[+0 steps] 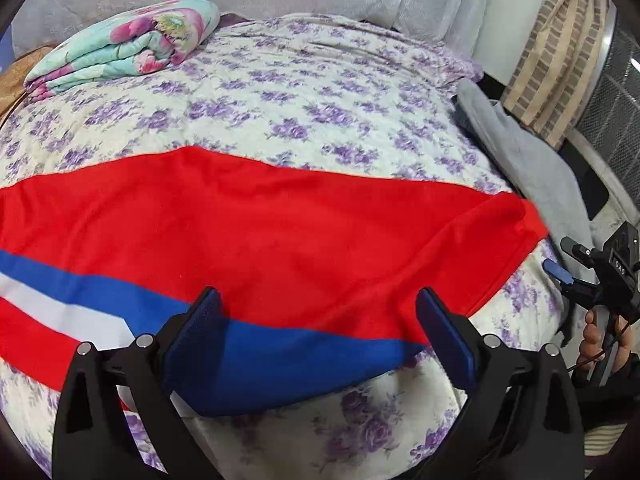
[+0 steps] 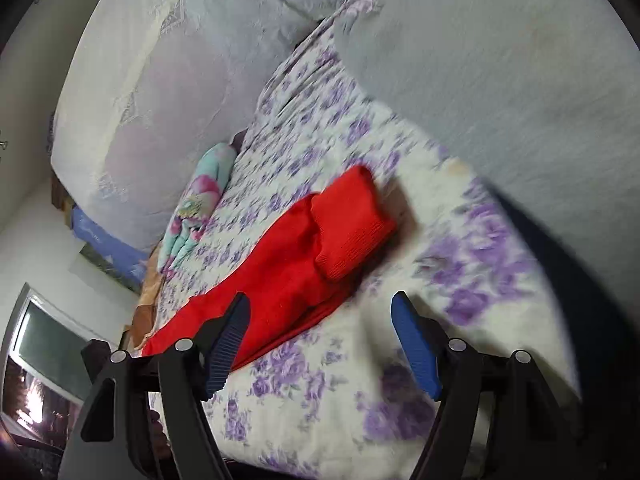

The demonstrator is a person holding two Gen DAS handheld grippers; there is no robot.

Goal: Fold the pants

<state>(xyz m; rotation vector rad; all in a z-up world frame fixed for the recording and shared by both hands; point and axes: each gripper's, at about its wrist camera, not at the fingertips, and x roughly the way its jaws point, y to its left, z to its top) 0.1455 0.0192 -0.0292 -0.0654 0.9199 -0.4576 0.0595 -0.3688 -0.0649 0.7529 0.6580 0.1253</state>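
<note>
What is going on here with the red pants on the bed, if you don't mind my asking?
A person is folding red pants with a blue and white stripe, spread on a floral bedspread, using a handheld gripper in each hand. Right now neither grips the cloth: the left gripper hovers open over the near edge, and the right gripper is open too, beside the pants' end, where one part already lies folded over. A folded floral blanket sits at the far side.

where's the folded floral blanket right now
In the left wrist view the blanket lies at the far left of the bed, beyond the red pants.
</note>
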